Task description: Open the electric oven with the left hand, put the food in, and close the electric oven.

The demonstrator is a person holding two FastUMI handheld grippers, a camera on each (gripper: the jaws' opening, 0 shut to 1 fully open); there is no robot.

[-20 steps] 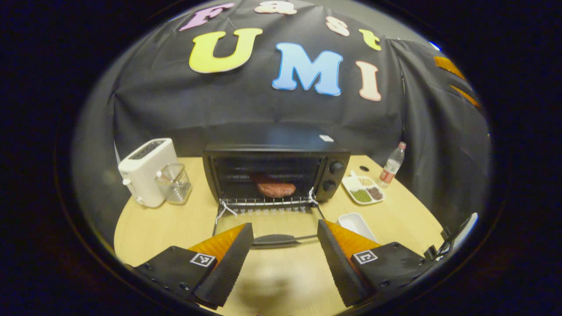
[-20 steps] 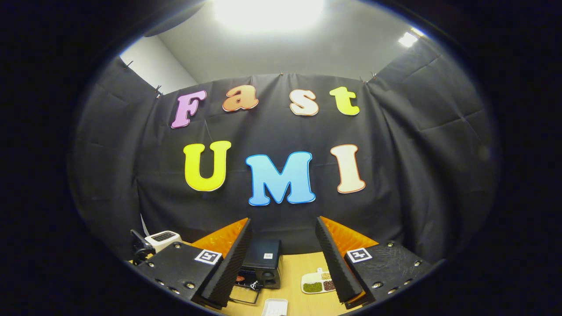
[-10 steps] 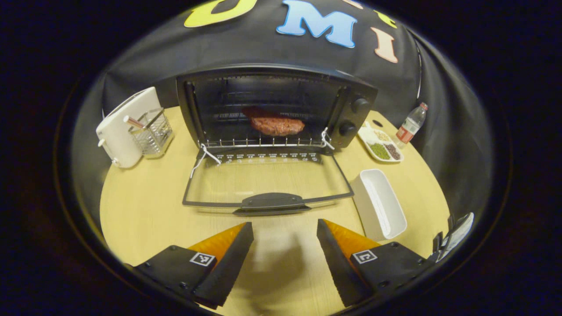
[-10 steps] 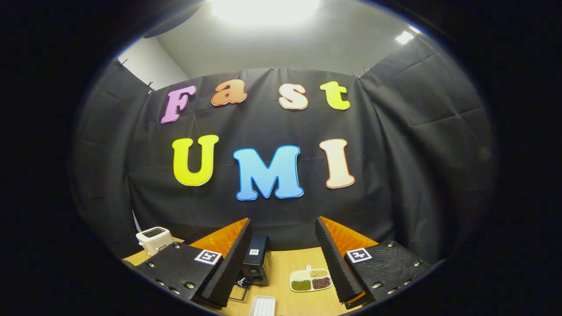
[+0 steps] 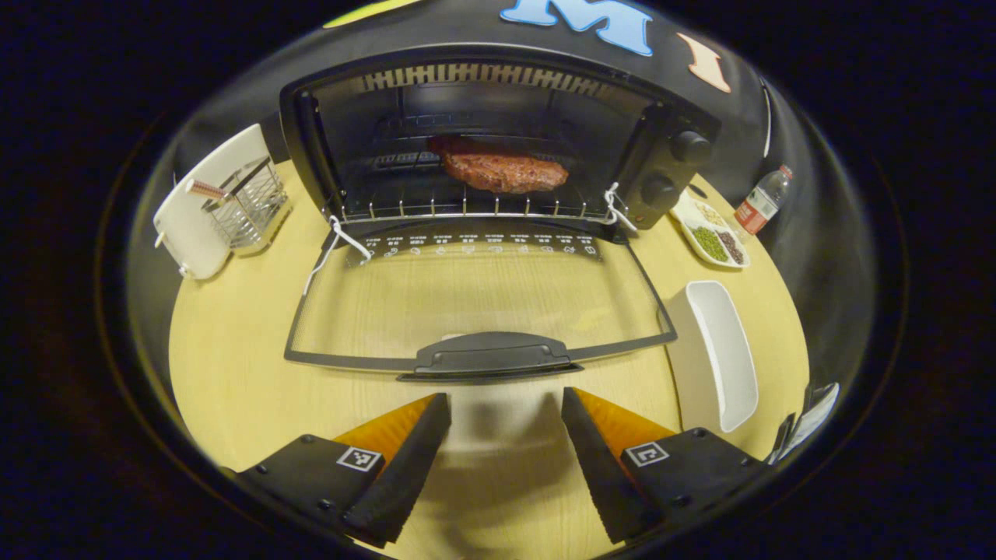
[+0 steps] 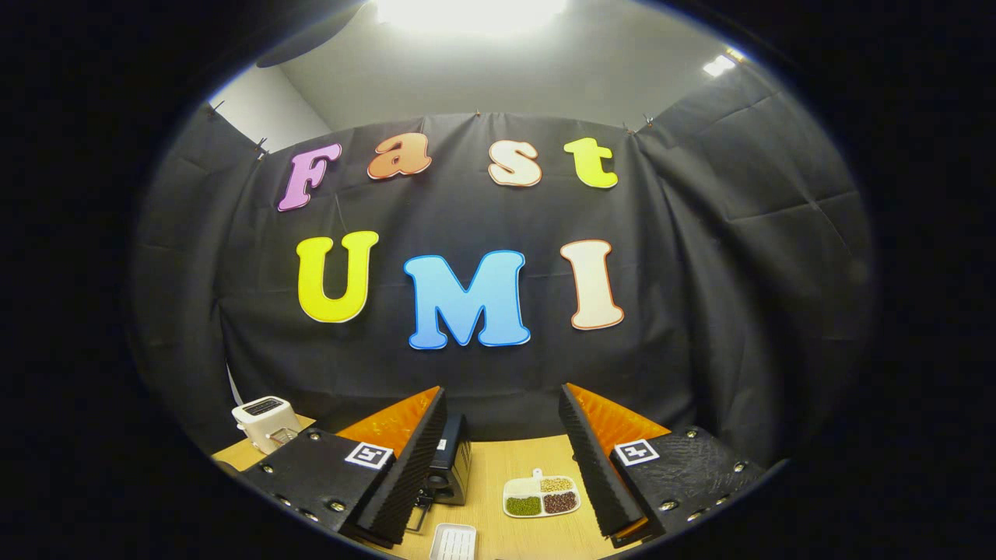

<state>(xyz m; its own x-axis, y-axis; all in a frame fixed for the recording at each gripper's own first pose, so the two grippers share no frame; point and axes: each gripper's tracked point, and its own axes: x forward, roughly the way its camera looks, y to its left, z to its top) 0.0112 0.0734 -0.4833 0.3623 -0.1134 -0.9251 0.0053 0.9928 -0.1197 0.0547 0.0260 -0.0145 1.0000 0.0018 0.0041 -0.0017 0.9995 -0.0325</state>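
Left gripper view: table (image 5: pixel 233 365) seen from above, close, tilted down at open oven (image 5: pixel 498 132). Right gripper view: aimed high at wall, farther back. Shared: oven, toaster (image 6: pixel 264 420), sectioned dish (image 6: pixel 541 495).

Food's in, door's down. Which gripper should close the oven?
Left. The left gripper hangs open just short of the door handle, lined up with it. The right gripper is held high, far from the oven, aimed at the wall.

Right gripper view: bright ceiling light (image 6: pixel 471 12) overhead, blown out to white glare; second small lamp (image 6: pixel 717 65) upper right. Left gripper view: wooden surface (image 5: pixel 233 350) evenly lit, soft shadow between the left gripper (image 5: pixel 506 404) fingers. Oven (image 5: pixel 498 132) interior dim. Strong fisheye bending at edges; focus sharp throughout.
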